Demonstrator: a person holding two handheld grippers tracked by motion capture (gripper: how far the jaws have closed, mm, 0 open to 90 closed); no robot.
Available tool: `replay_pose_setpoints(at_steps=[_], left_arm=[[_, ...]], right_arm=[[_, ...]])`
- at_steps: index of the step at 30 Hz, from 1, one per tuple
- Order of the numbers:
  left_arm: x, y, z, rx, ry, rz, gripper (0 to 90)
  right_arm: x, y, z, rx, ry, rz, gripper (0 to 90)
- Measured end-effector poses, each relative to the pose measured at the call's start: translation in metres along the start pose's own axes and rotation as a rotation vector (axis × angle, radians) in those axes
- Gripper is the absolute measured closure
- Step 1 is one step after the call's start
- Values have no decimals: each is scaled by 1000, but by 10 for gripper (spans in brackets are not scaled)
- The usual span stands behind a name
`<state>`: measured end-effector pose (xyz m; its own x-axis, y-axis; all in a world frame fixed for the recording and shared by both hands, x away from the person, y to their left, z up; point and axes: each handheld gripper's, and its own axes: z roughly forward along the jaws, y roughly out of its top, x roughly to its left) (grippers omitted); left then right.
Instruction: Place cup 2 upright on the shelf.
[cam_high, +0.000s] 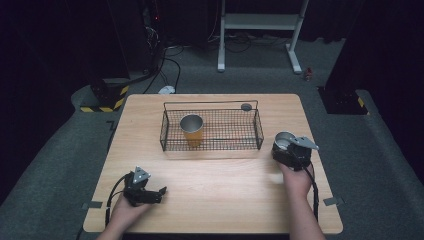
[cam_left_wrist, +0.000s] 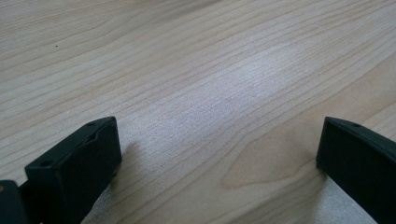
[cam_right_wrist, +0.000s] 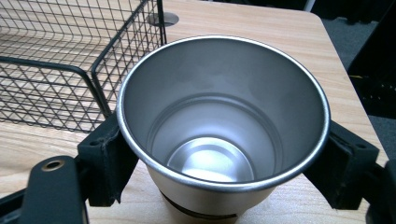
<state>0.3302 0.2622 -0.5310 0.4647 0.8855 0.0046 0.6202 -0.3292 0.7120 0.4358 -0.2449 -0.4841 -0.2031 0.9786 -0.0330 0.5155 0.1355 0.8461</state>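
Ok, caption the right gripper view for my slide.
Right gripper clasps an upright, empty steel cup just outside the corner of the black wire basket on the wooden table.

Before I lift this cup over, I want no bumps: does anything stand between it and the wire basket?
Only the black wire basket's own right end wall stands between. The right gripper grips the steel cup just outside it; the orange cup stands at the far left.
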Motion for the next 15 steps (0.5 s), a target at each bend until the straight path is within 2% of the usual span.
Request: replay_pose_setpoints(at_steps=[15], left_arm=[[0,0,0,3,-7,1,2]], right_arm=[[4,-7,-17,-6,13,-12,185]])
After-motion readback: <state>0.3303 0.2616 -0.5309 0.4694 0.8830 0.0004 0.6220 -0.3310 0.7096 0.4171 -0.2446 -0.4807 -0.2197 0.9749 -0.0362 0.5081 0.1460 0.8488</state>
